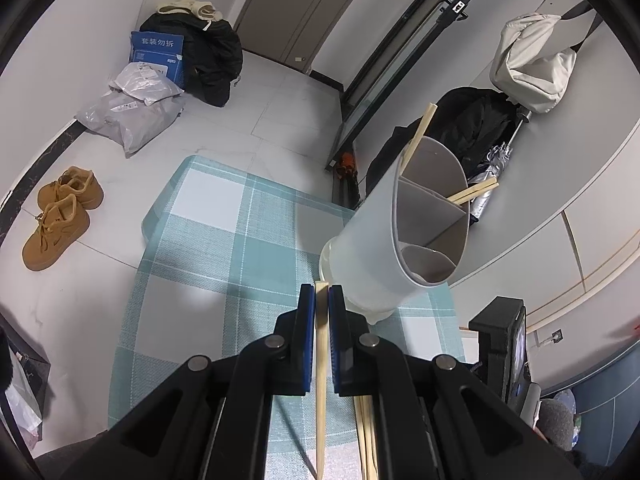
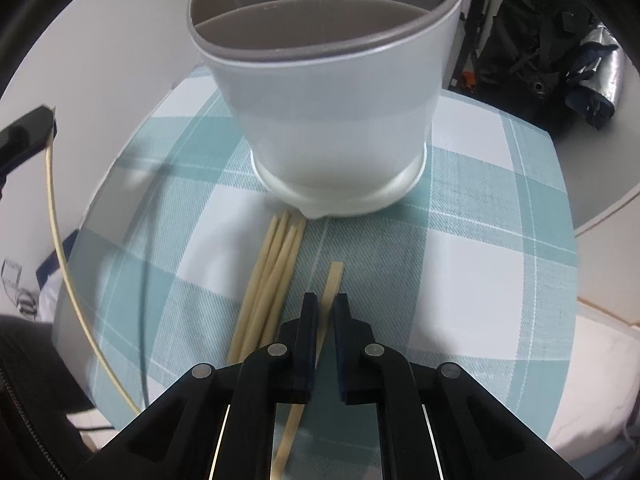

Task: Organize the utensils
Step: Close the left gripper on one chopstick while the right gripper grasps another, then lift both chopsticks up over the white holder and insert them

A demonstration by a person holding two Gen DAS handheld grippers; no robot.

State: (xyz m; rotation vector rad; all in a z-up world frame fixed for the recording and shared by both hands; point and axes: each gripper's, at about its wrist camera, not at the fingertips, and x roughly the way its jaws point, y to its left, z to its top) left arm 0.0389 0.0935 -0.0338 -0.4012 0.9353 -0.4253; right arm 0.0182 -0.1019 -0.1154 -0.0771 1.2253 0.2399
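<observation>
**Two chopsticks gripped, holder waiting**

My left gripper [image 1: 322, 294] is clamped on a single pale wooden chopstick [image 1: 321, 380], its blue-padded jaws pinching it near the upper end so the stick hangs steeply down toward me, lifted clear of the teal-and-white checked tablecloth [image 1: 208, 240]. My right gripper [image 2: 325, 304] points steeply down just in front of the tall white plastic utensil holder with the grey rim and inner dividers [image 2: 332, 120]; its jaws are closed on a second flat pale chopstick [image 2: 333, 280], whose blunt end pokes out toward the holder's base. I judge the near-end grip is chosen so each stick can be tipped upright and dropped in tip-first.

A loose bundle of four or so more chopsticks [image 2: 272, 276] lies on the cloth just left of my right gripper, tips touching the holder's foot. In the left wrist view, chopsticks already lean out of two of the holder's compartments, so sorting is partly done.

Well beyond the holder, on the floor, a blue parcel [image 1: 157, 56] carries white Chinese characters, apparently "套装勿拆"; other labels there are too small to read.
</observation>
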